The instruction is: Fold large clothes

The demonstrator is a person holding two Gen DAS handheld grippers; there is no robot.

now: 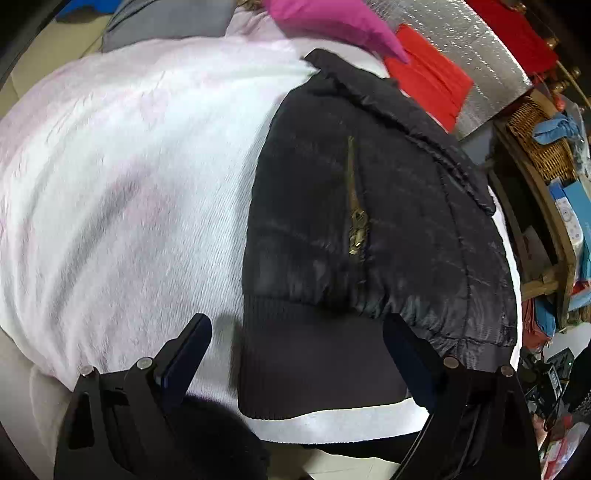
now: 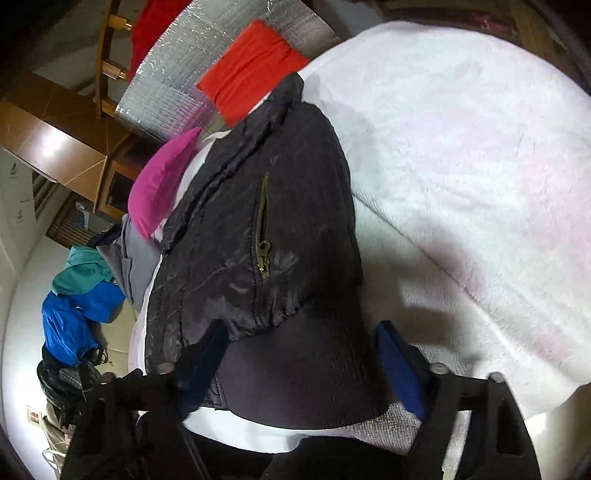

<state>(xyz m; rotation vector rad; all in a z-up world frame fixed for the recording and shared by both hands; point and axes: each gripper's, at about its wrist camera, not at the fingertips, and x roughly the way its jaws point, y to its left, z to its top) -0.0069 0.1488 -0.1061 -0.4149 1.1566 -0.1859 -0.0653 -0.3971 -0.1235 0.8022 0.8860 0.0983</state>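
A black padded jacket (image 1: 388, 221) lies folded on a white fleece blanket (image 1: 129, 177), with a brass pocket zipper (image 1: 356, 218) facing up and its ribbed hem (image 1: 314, 362) nearest me. My left gripper (image 1: 295, 354) is open, its fingers either side of the hem, just above it. In the right wrist view the same jacket (image 2: 258, 229) lies on the blanket (image 2: 461, 147). My right gripper (image 2: 303, 358) is open over the ribbed hem (image 2: 303, 369). Neither gripper holds cloth.
A magenta cloth (image 1: 332, 18) and a red cloth (image 1: 428, 74) lie at the jacket's collar end beside a silver foil sheet (image 1: 461, 37). A wicker basket (image 1: 535, 140) and cluttered shelves stand right. Blue and teal clothes (image 2: 81, 295) lie on the floor.
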